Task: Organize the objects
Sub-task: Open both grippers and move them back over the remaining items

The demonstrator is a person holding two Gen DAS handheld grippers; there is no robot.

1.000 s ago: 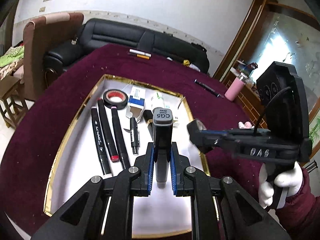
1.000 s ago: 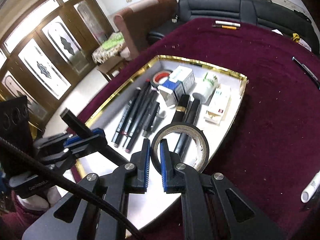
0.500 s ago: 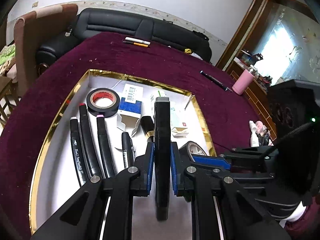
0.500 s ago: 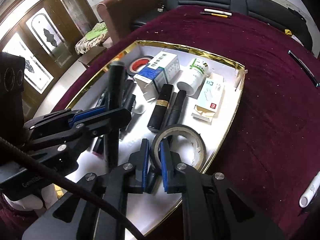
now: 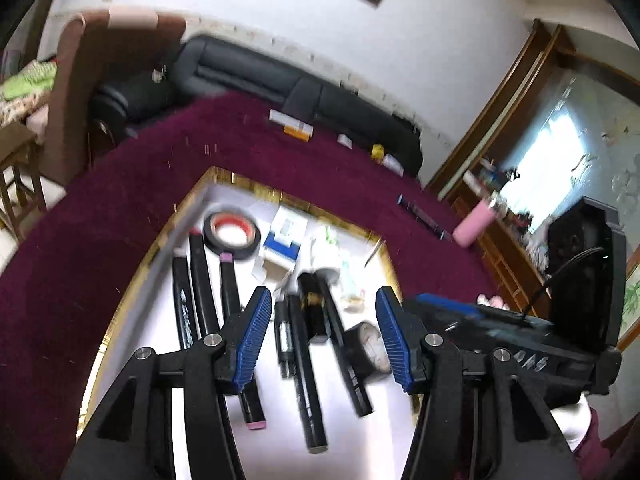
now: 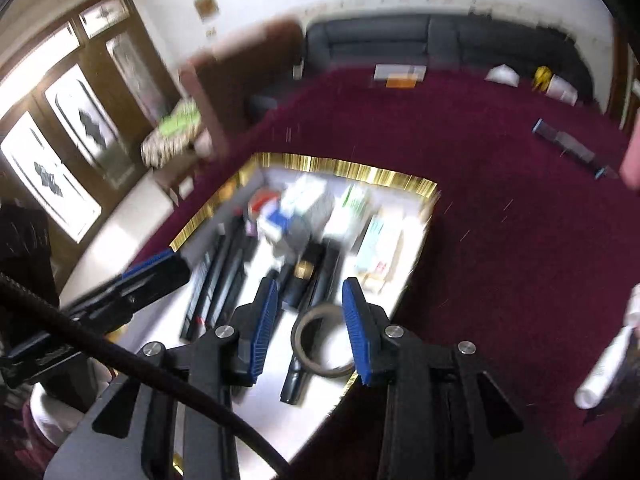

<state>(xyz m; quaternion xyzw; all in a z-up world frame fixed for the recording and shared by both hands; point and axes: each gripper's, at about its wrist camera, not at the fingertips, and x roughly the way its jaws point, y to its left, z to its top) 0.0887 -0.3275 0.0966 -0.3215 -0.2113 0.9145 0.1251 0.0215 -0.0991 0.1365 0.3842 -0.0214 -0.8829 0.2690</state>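
Both your tongs, left (image 5: 320,332) and right (image 6: 310,320), are opening, empty; the long black marker (image 5: 306,376) lies lengthwise at lower centre between the left pair.

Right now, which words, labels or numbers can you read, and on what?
"DAS", faint: side of the right gripper, jaws opening with nothing between them.
Unreadable, blurred: white script on a black marker; label on the blue-and-white box; lettering on the left gripper, jaws likewise opening, empty.

Motion blur smears the boxes (image 6: 308,208) at the far end of the gold-rimmed tray (image 6: 360,170); their labels are unreadable. Beside the tray, a white tube (image 6: 604,364) is partly cut off.
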